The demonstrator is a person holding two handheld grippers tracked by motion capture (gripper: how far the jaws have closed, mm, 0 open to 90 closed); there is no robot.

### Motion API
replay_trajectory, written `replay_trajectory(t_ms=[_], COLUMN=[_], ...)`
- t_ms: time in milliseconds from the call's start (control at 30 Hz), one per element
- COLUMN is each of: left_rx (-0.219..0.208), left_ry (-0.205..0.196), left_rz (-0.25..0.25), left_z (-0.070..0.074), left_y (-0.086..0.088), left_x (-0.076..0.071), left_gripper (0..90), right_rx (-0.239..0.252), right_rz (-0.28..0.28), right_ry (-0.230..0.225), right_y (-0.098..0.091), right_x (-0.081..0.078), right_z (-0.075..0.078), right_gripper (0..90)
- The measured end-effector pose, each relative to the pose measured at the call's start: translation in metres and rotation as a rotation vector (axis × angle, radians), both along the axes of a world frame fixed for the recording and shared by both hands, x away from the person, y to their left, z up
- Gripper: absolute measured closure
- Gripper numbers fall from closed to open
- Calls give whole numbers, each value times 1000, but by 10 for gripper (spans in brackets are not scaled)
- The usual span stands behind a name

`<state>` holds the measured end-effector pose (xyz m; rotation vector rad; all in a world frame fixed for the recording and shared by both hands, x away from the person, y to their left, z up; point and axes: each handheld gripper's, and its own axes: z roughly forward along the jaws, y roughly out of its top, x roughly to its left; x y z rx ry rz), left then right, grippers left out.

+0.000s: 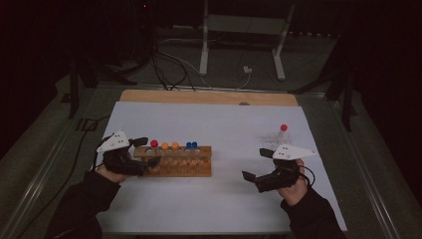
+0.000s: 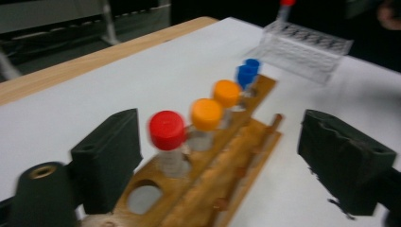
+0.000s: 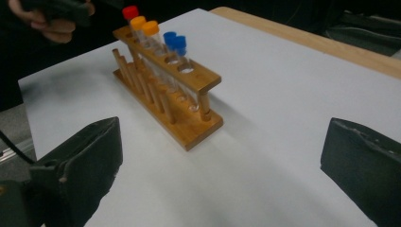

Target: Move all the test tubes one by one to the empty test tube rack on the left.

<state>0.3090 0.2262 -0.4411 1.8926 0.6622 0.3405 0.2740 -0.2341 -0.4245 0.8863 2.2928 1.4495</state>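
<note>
A wooden tube rack stands left of the sheet's centre. It holds a red-capped tube, two orange-capped tubes and two blue-capped tubes. My left gripper is open, its jaws on either side of the rack's left end. In the left gripper view the red-capped tube stands between the pads without touching them, and the hole before it is empty. My right gripper is open and empty over bare sheet to the right, facing the wooden rack.
A clear plastic rack with one red-capped tube stands at the back right. White sheet covers the table, with a wooden edge strip at the far side. Table legs and cables lie beyond.
</note>
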Motion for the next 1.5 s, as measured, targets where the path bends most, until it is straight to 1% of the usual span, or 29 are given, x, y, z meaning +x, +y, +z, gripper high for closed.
replay_trajectory(t_ms=[33,67,100,133,167,233,267,300,367,400,433,500,533,567,633,667,733,767,800,867,967,1000,1133,1167,1200,1300,1367,1400,1500], left_rx=[-9,-6,-10,-20,-13,-22,-21,-33,-34,-43,-39,-51,-46,-51,-50,-55,-50,-55,-53,-57,-60,-55,-64,-64,-62,-60,-60,-63,-60], left_ry=[4,8,9,13,12,12,9,14,11,11,10,13,11,15,14,14,12,14,11,14,14,11,16,15,16,17,18,21,23], left_rz=[-16,-9,-12,-30,-22,-34,-23,-38,-32,-42,-30,-40,-31,-43,-37,-50,-44,-56,-49,-56,-54,-46,-52,-47,-44,-40,-40,-40,-40], left_z=[0,0,-1,-2,-2,-4,-4,-5,-5,-6,-6,-7,-7,-7,-7,-8,-8,-8,-8,-8,-8,-8,-9,-9,-9,-9,-10,-10,-10], left_y=[0,0,0,0,-1,-1,-2,-1,0,1,1,3,3,3,2,2,1,1,1,1,2,2,3,3,3,3,4,4,4], left_x=[-2,-3,-5,-7,-9,-12,-13,-14,-15,-16,-16,-17,-17,-18,-19,-20,-21,-21,-22,-22,-22,-22,-21,-21,-21,-21,-20,-20,-19], left_gripper=[77,51,39,36,23,23,23,23,23,23,23,23,23,23,23,23,23,23,23,23,23,23,24,23,23,23,24,24,24], right_rx=[-1,-6,0,2,1,9,6,7,7,9,9,10,11,10,13,12,10,6,3,2,-6,-9,-34,-45,-53,-76,-84,-90,-107], right_rz=[-4,-14,-23,-30,-45,-63,-76,-87,-112,-117,-126,-149,-159,-174,-194,-206,-223,-235,-240,-248,-262,-273,-288,-292,-291,-302,-316,-317,-323], right_ry=[-4,-15,-21,-24,-31,-36,-41,-42,-43,-42,-43,-40,-40,-38,-30,-26,-15,-9,-2,13,31,39,71,82,84,103,106,107,123], right_y=[-2,-4,-6,-10,-13,-21,-25,-29,-38,-42,-47,-56,-60,-65,-74,-78,-85,-89,-92,-98,-105,-107,-110,-110,-110,-110,-110,-110,-110], right_x=[0,1,1,3,4,7,8,10,15,18,21,27,29,32,38,42,47,51,54,59,67,69,76,78,79,83,86,88,93], right_z=[1,3,6,8,10,13,14,15,17,17,17,17,17,16,15,14,11,9,6,1,-7,-10,-19,-21,-23,-28,-30,-31,-34], right_gripper=[0,0,0,0,0,0,0,0,0,0,0,0,0,0,0,0,0,0,0,0,0,0,0,9,44,72,151,162,244])
